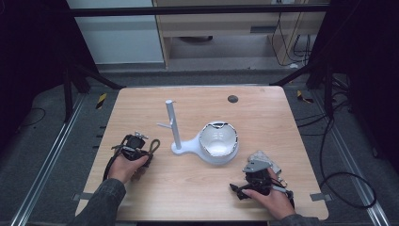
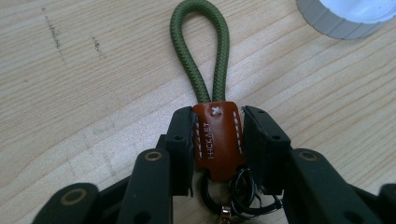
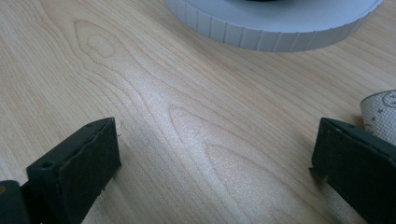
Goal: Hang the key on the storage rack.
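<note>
A key strap lies on the wooden table (image 1: 197,188), made of a green rope loop (image 2: 200,51) and a brown leather tab (image 2: 217,140) with metal rings (image 2: 243,191) under it. My left gripper (image 2: 218,126) is shut on the leather tab, with the loop pointing away from it. In the high view the left gripper (image 1: 139,147) rests at the table's left and the green loop (image 1: 155,145) sticks out to its right. My right gripper (image 1: 258,165) sits at the front right. Its jaws stand wide apart over bare wood (image 3: 210,140), with nothing between them.
A white stand (image 1: 175,127) with an upright pole and a short side peg rises mid-table, joined to a white bowl (image 1: 219,141). Its ribbed base (image 3: 275,28) lies just ahead of the right gripper. A speckled white edge (image 3: 380,114) shows beside the right jaw. A dark round spot (image 1: 232,99) marks the far side.
</note>
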Demonstrator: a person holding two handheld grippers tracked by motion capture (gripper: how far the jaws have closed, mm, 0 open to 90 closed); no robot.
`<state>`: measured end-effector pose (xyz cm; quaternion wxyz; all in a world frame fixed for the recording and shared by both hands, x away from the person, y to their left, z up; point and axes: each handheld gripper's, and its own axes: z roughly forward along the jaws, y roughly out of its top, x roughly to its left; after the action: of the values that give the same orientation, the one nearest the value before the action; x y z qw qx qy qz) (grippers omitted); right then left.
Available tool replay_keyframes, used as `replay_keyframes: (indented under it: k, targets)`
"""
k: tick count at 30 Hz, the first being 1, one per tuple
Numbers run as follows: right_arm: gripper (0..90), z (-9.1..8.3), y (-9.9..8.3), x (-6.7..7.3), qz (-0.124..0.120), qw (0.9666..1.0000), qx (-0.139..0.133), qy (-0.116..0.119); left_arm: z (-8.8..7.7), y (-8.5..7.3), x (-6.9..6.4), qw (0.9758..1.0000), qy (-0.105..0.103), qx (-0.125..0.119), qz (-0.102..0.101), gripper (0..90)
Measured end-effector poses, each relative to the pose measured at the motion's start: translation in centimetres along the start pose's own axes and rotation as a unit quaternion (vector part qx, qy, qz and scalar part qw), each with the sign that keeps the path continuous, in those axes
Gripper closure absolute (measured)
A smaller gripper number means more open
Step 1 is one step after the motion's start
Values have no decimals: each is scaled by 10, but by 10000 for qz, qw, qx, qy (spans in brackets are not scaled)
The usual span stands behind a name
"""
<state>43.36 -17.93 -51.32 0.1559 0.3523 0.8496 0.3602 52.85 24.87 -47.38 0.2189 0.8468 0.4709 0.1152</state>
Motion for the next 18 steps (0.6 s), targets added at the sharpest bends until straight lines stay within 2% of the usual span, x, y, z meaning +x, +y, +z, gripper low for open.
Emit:
replay_keyframes:
  k: [6,15,18]
  targets:
    - [10,0,0,0,2,10000,3,6,-2,-1,0,9999,56,-60,69,659]
    - [8,0,0,0,3,10000,2,13,-24,-11,-1,9985,150,-470,222,661]
    - [7,0,0,0,4,10000,6,9,-31,-15,-3,9972,175,-673,266,662]
